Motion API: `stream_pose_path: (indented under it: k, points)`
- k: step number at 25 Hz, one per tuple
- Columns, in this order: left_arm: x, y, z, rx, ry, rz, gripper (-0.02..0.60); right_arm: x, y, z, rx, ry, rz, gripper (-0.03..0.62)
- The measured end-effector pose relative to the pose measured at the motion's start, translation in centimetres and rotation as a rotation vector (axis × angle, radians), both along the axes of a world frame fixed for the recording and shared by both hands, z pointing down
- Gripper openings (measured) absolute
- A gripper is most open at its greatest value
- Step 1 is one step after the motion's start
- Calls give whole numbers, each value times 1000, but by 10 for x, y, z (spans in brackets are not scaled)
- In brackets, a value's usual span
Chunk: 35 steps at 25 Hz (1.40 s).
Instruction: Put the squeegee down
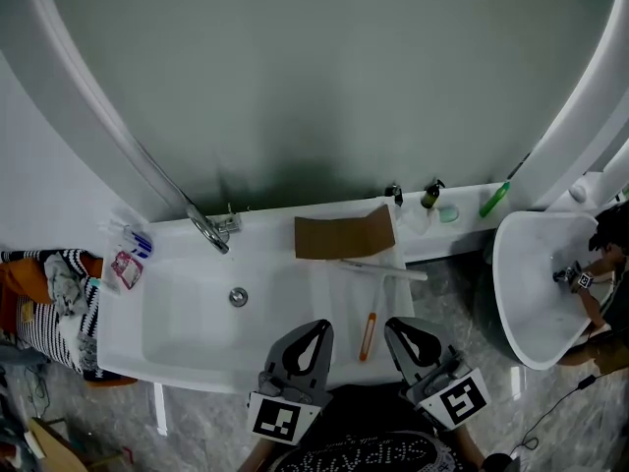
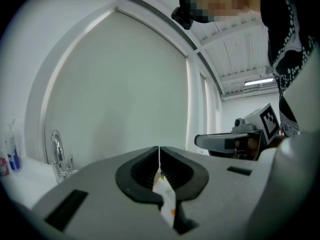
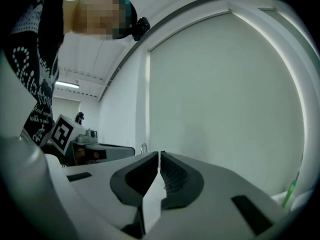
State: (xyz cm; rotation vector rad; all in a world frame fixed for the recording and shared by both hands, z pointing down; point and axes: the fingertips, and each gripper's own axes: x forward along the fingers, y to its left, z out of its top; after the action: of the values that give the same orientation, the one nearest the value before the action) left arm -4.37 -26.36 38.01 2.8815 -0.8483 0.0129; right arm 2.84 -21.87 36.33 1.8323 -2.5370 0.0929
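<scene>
In the head view the squeegee (image 1: pixel 370 324) lies flat on the white counter (image 1: pixel 295 281) right of the basin, its white blade bar across the top and its orange handle towards me. Both grippers hover at the counter's near edge, apart from it. My left gripper (image 1: pixel 316 328) is just left of the handle and my right gripper (image 1: pixel 401 324) just right of it. In the left gripper view the left gripper (image 2: pixel 159 151) has its jaws shut with nothing between them. The right gripper (image 3: pixel 159 156) is likewise shut and empty in its own view.
A brown cardboard sheet (image 1: pixel 344 234) lies behind the squeegee. The faucet (image 1: pixel 209 230) and the drain (image 1: pixel 238 297) are at the left. Small bottles (image 1: pixel 430 197) and a green tube (image 1: pixel 494 201) stand at the back right. Clothes (image 1: pixel 49 293) are piled far left, and a round white basin (image 1: pixel 536 283) sits at the right.
</scene>
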Motion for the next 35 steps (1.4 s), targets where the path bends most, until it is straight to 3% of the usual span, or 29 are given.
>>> stream_pose_path:
  k: [3, 7, 10, 15, 19, 27, 35]
  points:
    - [-1, 3, 4, -9, -9, -1, 11, -2, 6, 15, -42, 49, -3, 21]
    - [-5, 10, 7, -39, -24, 65, 11, 8, 11, 24, -110, -4, 41, 20]
    - [-14, -2, 2, -41, -20, 108, 11, 25, 5, 21, -108, -5, 91, 20]
    - [-44, -27, -3, -42, 63, 49, 11, 31, 3, 20, -80, 22, 117, 20]
    - [-55, -29, 8, -56, 39, 22, 11, 25, 3, 24, -76, 15, 113, 20]
    - [-44, -20, 8, -60, 39, 75, 11, 18, 3, 31, -100, 7, 94, 20]
    - [-43, -19, 8, -64, 37, 70, 11, 20, 1, 34, -106, 9, 93, 20]
